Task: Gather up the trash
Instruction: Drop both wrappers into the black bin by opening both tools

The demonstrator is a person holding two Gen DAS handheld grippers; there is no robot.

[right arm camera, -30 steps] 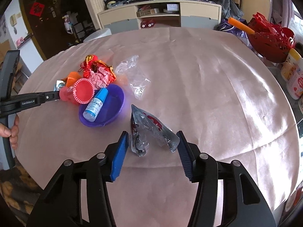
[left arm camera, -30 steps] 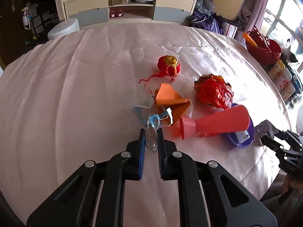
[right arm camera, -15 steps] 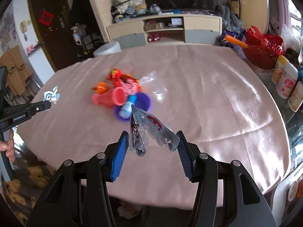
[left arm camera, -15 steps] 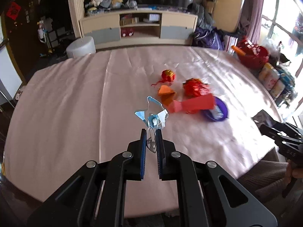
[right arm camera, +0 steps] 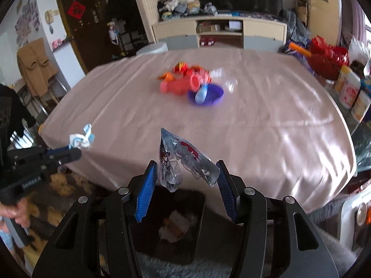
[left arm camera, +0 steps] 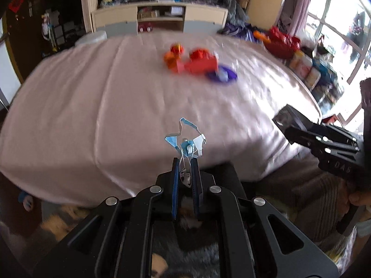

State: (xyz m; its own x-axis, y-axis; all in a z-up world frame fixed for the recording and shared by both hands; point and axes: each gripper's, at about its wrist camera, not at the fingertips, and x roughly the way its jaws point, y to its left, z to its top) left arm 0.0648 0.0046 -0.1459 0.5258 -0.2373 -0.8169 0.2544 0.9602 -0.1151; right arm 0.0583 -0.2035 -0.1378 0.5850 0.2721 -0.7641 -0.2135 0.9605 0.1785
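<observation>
Left tongs [left arm camera: 185, 173]: level, clamped on one blue-white wrapper [left arm camera: 189, 146]. Right tongs [right arm camera: 185, 180]: level, gripping one clear foil packet [right arm camera: 185, 162]. One dark bin [right arm camera: 171, 227] beneath.

The left hand-held gripper [left arm camera: 185, 169] is black with blue pads, and the wrapper [left arm camera: 186, 142] in it is light blue and white. The right hand-held gripper [right arm camera: 185, 173] is black with blue pads too; its crumpled packet [right arm camera: 185, 159] is clear and silvery with dark red marks. The tabletop [right arm camera: 266, 120] has a pale pink, shiny cloth. The bowl [right arm camera: 214, 97] is purple, the cone [right arm camera: 178, 85] is red-pink. The bin [right arm camera: 148, 231] below is black.
</observation>
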